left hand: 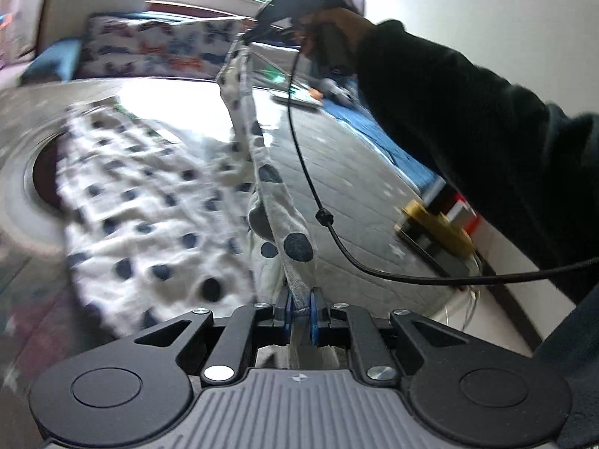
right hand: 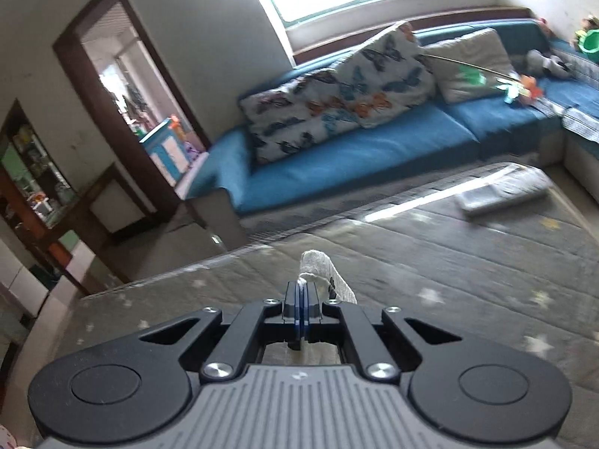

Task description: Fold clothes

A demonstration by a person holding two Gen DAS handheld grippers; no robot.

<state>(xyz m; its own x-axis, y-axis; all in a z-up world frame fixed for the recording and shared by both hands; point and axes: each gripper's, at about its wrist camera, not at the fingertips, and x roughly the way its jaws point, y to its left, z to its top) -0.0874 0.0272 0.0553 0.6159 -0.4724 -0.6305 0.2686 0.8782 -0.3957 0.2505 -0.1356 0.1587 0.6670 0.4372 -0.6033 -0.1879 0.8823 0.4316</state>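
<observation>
Left wrist view, left to right: a soft, napped white garment [left hand: 149,202] printed with dark round dots lies rumpled and blurred over a grey quilted mattress [left hand: 355,172] with pale star marks and stitched parallel lines. One edge of the garment rises as a taut, twisted band from the left gripper [left hand: 300,314] up to the right gripper [left hand: 247,35]. The left gripper's blue pads are clenched on that fleecy edge, fabric bunched between them. A thin black cable [left hand: 322,217] hangs in a loose curve from the right gripper, which a hand [left hand: 337,22] in a dark fuzzy sleeve [left hand: 468,123] holds aloft. Rightmost, a flat gold-coloured box [left hand: 438,230] sits at the mattress edge; contents not discernible. Right wrist view: a dark wooden doorframe [right hand: 123,86] at left, a smooth blue sofa [right hand: 374,153] carrying plump butterfly-print cushions [right hand: 337,93] in the centre. The right gripper [right hand: 301,299] is pinched tight on a small fold of the white cloth, a nub protruding above the pads.
</observation>
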